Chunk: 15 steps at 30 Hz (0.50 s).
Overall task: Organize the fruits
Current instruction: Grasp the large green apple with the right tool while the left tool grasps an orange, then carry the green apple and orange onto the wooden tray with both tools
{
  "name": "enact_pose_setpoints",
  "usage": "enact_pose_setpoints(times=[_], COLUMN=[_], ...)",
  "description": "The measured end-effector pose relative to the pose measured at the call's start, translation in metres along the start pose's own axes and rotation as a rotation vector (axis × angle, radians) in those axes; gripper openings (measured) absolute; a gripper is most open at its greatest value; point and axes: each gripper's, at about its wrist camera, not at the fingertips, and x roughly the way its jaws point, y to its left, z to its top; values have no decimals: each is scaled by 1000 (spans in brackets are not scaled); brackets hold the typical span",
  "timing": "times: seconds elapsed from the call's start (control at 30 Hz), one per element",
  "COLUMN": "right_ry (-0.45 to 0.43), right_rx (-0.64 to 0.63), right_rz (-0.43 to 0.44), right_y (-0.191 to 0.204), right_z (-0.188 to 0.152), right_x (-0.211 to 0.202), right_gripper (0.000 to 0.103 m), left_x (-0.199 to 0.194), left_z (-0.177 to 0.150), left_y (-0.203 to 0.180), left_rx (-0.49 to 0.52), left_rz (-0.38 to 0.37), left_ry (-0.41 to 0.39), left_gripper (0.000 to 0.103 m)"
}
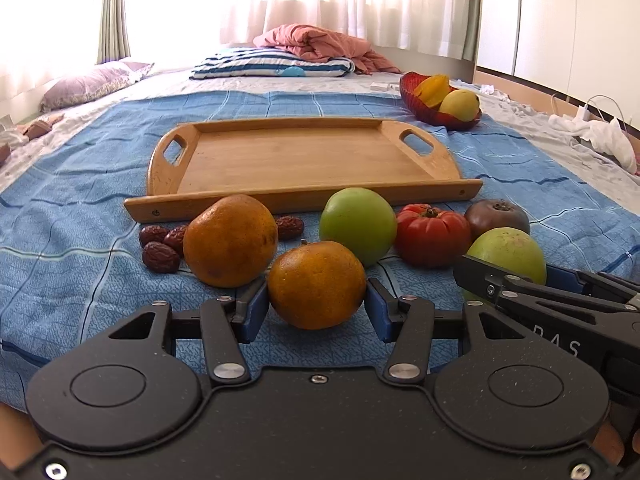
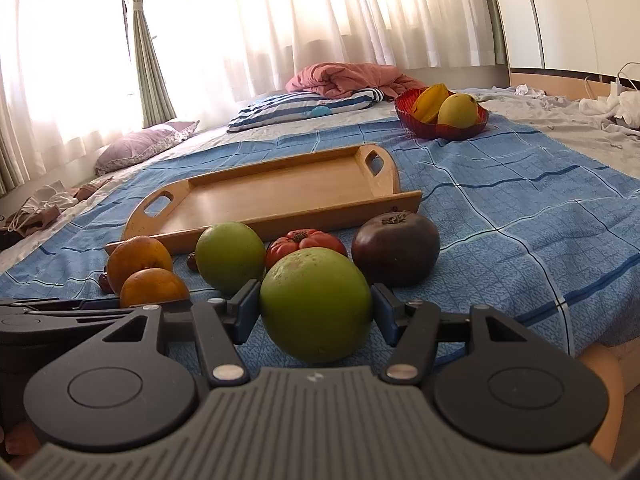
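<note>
My left gripper [image 1: 317,300] is shut on a small orange [image 1: 316,284] that rests on the blue cloth. My right gripper [image 2: 316,312] is shut on a large green fruit [image 2: 316,304], also seen in the left wrist view [image 1: 508,254]. A bigger orange [image 1: 230,240], a green apple [image 1: 358,224], a red ribbed tomato [image 1: 432,234], a dark purple fruit [image 1: 498,216] and several dried dates [image 1: 160,256] lie in front of an empty wooden tray [image 1: 304,156].
A red bowl [image 1: 416,100] with a starfruit [image 1: 432,86] and a yellow fruit [image 1: 460,104] stands at the far right. Folded bedding [image 1: 272,62] and a pink blanket [image 1: 320,42] lie behind. White cloths and cables [image 1: 596,128] lie on the right.
</note>
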Motion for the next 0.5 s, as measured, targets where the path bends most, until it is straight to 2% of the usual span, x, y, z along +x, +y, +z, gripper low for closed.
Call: enact_pose_setpoints(times=[0.2, 0.5], right_ry=[-20, -45], right_rx=[4, 13], right_rz=[-5, 13], right_y=[-1, -1], right_z=[4, 14], right_x=[-4, -2], right_gripper=[62, 62], left_x=[-10, -9], left_z=[3, 13], left_y=[-7, 1], left_rx=[50, 36], left_rz=[20, 23], left_ry=[-66, -92], left_gripper=[50, 50])
